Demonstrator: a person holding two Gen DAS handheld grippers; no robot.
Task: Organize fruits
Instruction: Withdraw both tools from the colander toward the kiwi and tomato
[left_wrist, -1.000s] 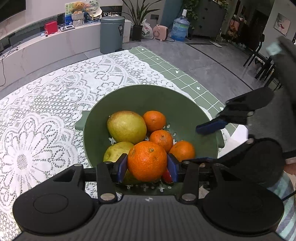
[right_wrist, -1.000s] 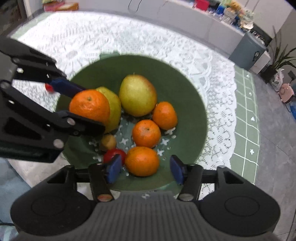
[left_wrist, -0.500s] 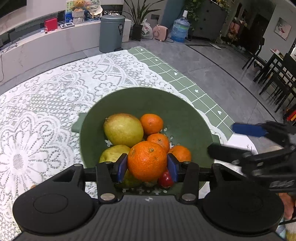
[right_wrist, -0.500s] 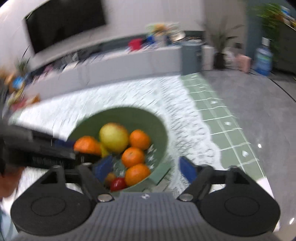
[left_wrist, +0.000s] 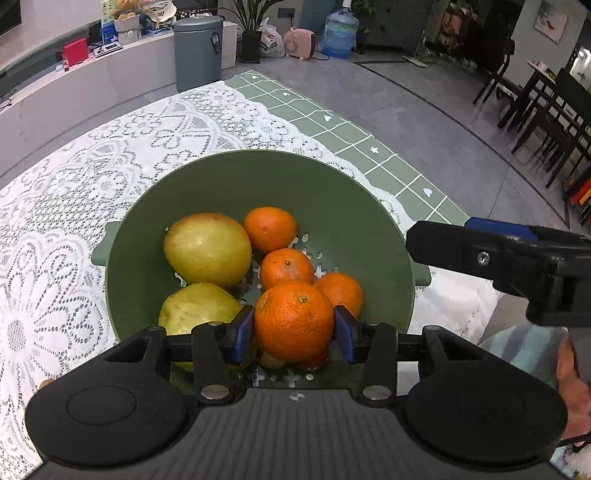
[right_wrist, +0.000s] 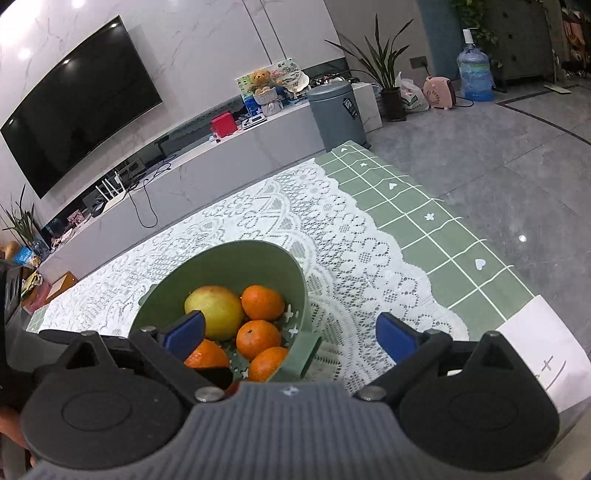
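Right wrist view: unreadable handwriting on paper (right_wrist: 543, 354); right gripper (right_wrist: 291, 338) jaws wide, empty; left gripper (left_wrist: 294, 329) jaws clamping orange (left_wrist: 293, 321).

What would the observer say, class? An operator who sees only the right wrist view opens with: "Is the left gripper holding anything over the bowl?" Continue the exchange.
Observer: Yes. The left gripper is shut on a big orange over the near side of the bowl.
Operator: I count one yellow-green fruit in there. Any more?
Observer: A second yellow-green fruit lies just left of the held orange, partly under the gripper.
Operator: What is on the floor off to the right?
Observer: Dark dining chairs stand there, at the far right of the left wrist view.
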